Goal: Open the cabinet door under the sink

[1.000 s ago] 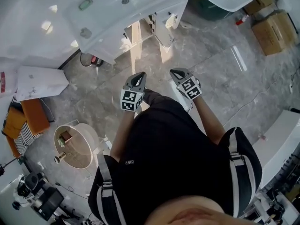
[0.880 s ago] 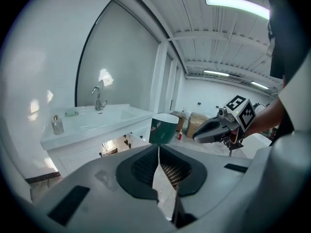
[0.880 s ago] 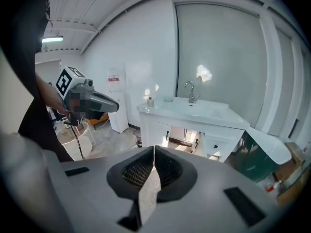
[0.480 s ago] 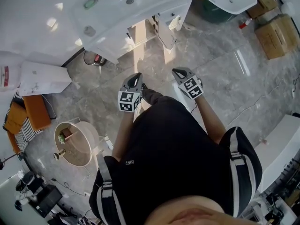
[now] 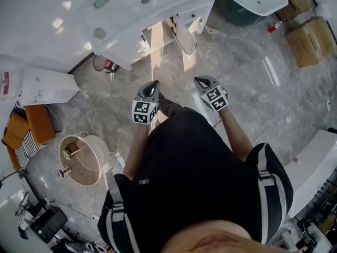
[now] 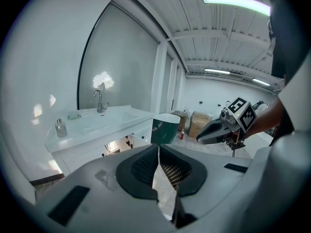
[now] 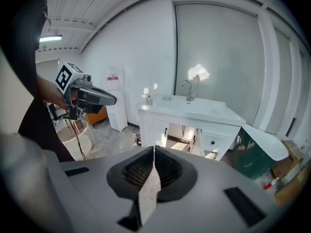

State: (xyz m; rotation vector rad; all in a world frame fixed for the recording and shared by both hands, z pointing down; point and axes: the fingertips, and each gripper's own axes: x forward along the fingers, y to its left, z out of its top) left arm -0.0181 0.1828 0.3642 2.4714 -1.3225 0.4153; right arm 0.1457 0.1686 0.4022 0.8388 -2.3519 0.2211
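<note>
Cabinet door (image 7: 197, 139) under the sink (image 7: 194, 106): stands swung outward from the white vanity (image 5: 131, 15), with the lit opening exposed just beside it. The head view shows a second panel angled out next to it. The vanity sits at the far edge of the grey stone floor (image 5: 247, 88), against the wall, with the faucet (image 7: 187, 89) upright at the back of the basin.

Left gripper (image 6: 158, 148): jaws closed, tips meeting, nothing between them. It is held up in the air, pointed toward the vanity and well apart from it.

Right gripper (image 7: 154, 150): same state, tips pressed together and empty, level with the left one and near it. Neither touches the door.

The person stands mid-floor, facing the vanity. A green tub (image 6: 165, 129) with a white rim is just beside the vanity's right end. Cardboard boxes (image 5: 308, 36) are beyond that, at the floor's far right corner. A round white vessel (image 5: 84, 159) sits on the floor to the person's left.
</note>
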